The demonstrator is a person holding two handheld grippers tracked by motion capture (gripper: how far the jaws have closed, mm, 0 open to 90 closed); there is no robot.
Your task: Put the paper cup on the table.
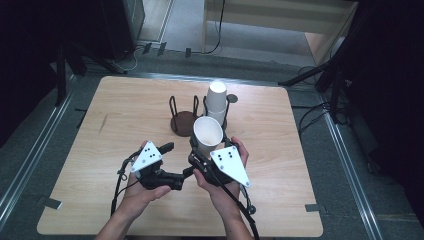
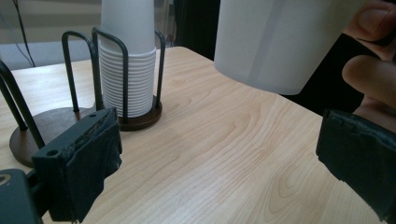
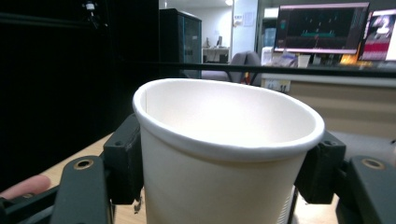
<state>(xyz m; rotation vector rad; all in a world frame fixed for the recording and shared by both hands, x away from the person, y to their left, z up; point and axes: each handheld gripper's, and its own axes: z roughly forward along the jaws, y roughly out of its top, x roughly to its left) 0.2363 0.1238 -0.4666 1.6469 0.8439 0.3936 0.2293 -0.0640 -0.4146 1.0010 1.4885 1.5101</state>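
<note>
My right gripper (image 1: 210,146) is shut on a white paper cup (image 1: 207,132), one jaw on each side of its wall below the rim. The cup (image 3: 224,154) hangs above the table, its open mouth tilted toward the high camera. In the right gripper view my right gripper (image 3: 223,169) clamps it from both sides. My left gripper (image 1: 177,160) stands open beside it on the left, nothing between its jaws. From the left gripper view (image 2: 224,154) the held cup (image 2: 275,42) floats at the upper right. A stack of white cups (image 1: 216,102) stands in a wire holder behind.
Two dark round-based wire holders sit mid-table: an empty one (image 1: 182,123) and the one with the cup stack (image 2: 128,70). The wooden table (image 1: 125,110) has bare room left, right and in front. Dark stands and cables lie beyond the table's edges.
</note>
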